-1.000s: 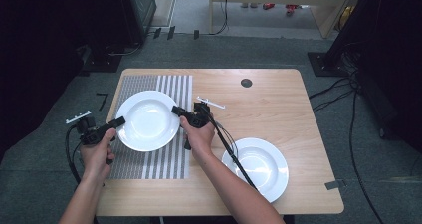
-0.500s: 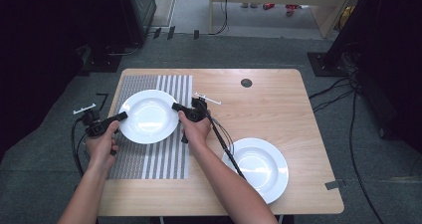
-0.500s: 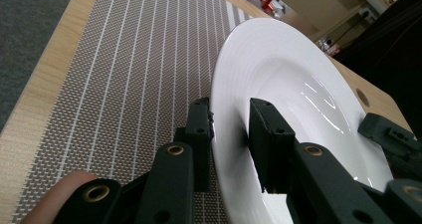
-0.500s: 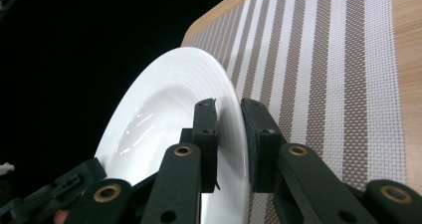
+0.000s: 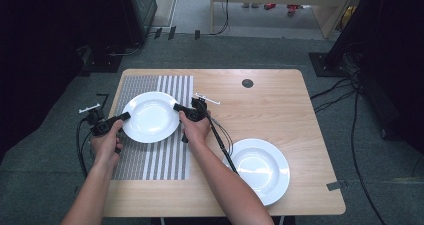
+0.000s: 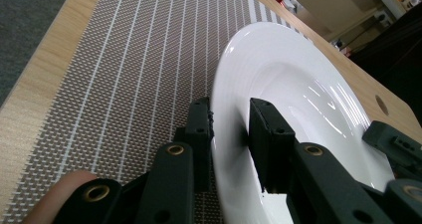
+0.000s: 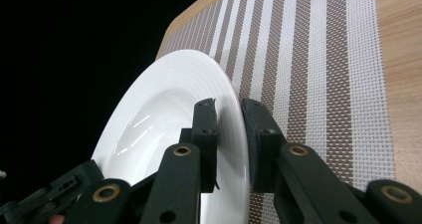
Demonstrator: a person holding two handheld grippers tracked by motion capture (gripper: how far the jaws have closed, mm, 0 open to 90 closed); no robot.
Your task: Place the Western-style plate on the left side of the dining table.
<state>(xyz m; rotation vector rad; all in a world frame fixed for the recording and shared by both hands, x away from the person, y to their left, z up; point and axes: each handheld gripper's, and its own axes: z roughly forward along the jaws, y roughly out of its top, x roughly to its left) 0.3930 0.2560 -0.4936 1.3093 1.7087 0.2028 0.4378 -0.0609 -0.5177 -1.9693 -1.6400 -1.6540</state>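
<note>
high view: plate (image 5: 150, 116) clamped between both tools.

Both grippers, left gripper (image 5: 125, 116) and right gripper (image 5: 176, 107), are chunky black plastic with brass-ringed pivot holes, trailing black cables, forearms bare, no sleeves.

Left gripper (image 5: 125, 116) and right gripper (image 5: 176, 106) point inward, facing each other, jaws clamped; forearms extended forward.
</note>
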